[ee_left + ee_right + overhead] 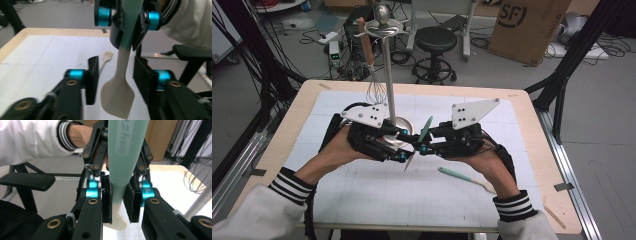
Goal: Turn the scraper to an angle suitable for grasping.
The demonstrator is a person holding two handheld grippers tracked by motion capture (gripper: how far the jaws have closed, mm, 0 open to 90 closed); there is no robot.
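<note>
Left tongs (403, 150) stand half open just in front of the utensil stand (388, 75), their pads either side of the spatula (418, 141) blade without pressing it. Right tongs (426, 146), meeting them tip to tip, are clamped on the same spatula at the neck where the green handle turns to the cream blade. Judged from that, this is a handover: one side keeps hold so the tool cannot drop while the other lets go, probably so the handle end can be brought up to the stand's hooks, where a whisk (373, 75) already hangs.

From above, the spatula sits tilted between the two tongs, directly in front of the stand's base, and a second spatula (467, 179) lies on the tabletop (362, 200) to the right of the stand and nearer the person.

Looking along the left tongs (115, 82), clear gaps show on both sides of the cream blade (117, 97), which the high view cannot resolve; the right tongs (127, 30) grip higher up. Seen from the right tongs (117, 202), the pads squeeze the handle (125, 152), whose raised lettering I cannot read, with whisk wires at the right edge.
</note>
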